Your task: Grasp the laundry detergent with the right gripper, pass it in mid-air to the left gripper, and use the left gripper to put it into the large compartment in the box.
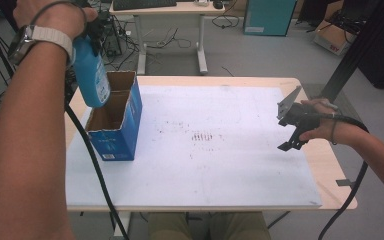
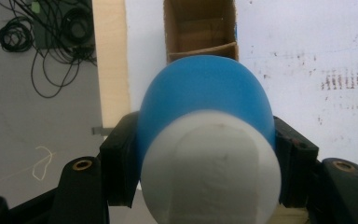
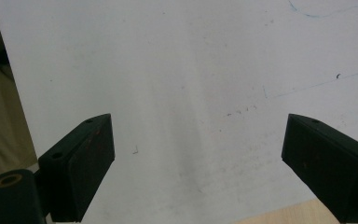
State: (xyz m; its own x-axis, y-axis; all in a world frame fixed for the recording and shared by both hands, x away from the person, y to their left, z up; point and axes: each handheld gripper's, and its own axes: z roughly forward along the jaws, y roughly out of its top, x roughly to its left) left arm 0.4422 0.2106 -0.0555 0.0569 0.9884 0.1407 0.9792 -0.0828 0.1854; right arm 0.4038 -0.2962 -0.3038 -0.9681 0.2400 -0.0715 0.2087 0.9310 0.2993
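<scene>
The left gripper [image 1: 92, 37] clamps a blue bottle [image 1: 91, 72] above the box [image 1: 116, 131]; its base may, seemingly, catch the box's divider and tip it. The right gripper [image 1: 291, 136] idles open.

Smooth plastic bottle [image 1: 91, 70], matt cardboard box [image 1: 115, 127].

My right gripper [image 3: 198, 163]: jaws wide apart, nothing between; white mat [image 3: 191, 70] below, table edge [image 3: 284, 215] at bottom.
</scene>
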